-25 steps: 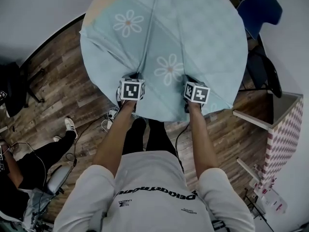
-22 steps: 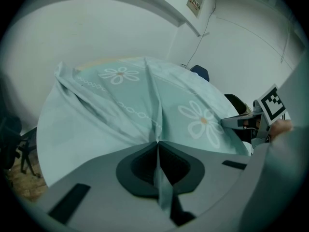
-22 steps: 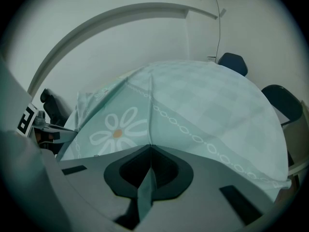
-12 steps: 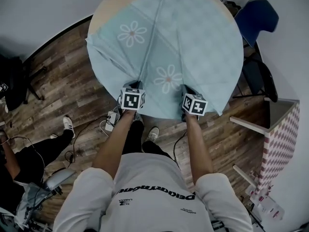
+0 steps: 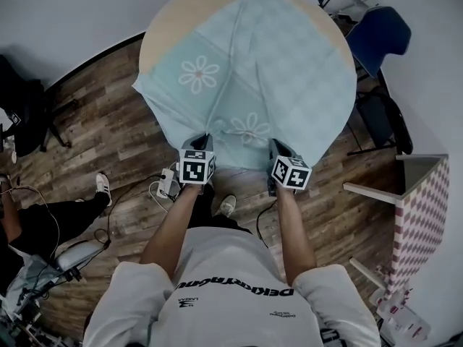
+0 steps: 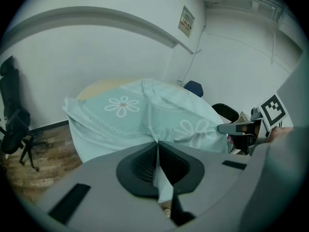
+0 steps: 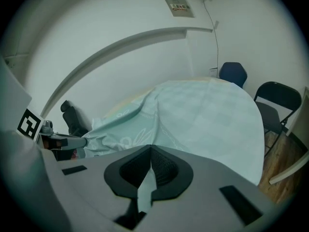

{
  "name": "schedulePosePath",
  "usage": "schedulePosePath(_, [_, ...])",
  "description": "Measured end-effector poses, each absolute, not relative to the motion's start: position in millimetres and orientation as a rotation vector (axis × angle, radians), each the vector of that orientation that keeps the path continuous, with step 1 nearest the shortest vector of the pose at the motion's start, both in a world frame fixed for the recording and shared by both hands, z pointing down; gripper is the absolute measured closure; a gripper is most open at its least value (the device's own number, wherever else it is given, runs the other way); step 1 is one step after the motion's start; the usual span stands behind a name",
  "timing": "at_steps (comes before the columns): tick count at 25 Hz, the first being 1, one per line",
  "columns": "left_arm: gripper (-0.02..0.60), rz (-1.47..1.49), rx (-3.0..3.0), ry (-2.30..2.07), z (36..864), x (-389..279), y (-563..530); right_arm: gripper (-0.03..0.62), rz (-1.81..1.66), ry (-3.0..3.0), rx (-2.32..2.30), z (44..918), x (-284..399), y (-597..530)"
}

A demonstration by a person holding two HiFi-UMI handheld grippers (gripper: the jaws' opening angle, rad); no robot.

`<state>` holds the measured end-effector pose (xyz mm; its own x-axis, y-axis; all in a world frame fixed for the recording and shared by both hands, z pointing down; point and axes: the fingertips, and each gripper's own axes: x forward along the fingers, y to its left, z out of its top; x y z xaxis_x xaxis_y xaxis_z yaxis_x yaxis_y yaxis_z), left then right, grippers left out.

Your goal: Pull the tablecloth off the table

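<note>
Two daisy prints (image 5: pixel 199 74) show on the creased, pale-blue checked tablecloth (image 5: pixel 289 63).

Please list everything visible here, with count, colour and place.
tablecloth: 1, pale blue with white flowers, over the round table
table: 1, light wood, bare at its far left edge
chairs: 3, blue chair and black chair at right, black office chair at left
checkered panel: 1, pink and white, right
second person: 1, dark clothes, seated lower left
left gripper: 1, grey, shut on tablecloth
right gripper: 1, grey, shut on tablecloth
</note>
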<state>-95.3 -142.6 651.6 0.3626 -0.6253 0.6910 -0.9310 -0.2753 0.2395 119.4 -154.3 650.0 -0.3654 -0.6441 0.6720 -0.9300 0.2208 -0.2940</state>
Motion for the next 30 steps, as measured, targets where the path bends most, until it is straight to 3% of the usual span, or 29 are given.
schedulePosePath(30, [0.566,0.407,2.163,-1.645,495.9,-111.3,22.7,0.56,0.641,-2.428,1.523,487.9,125.1,10.8])
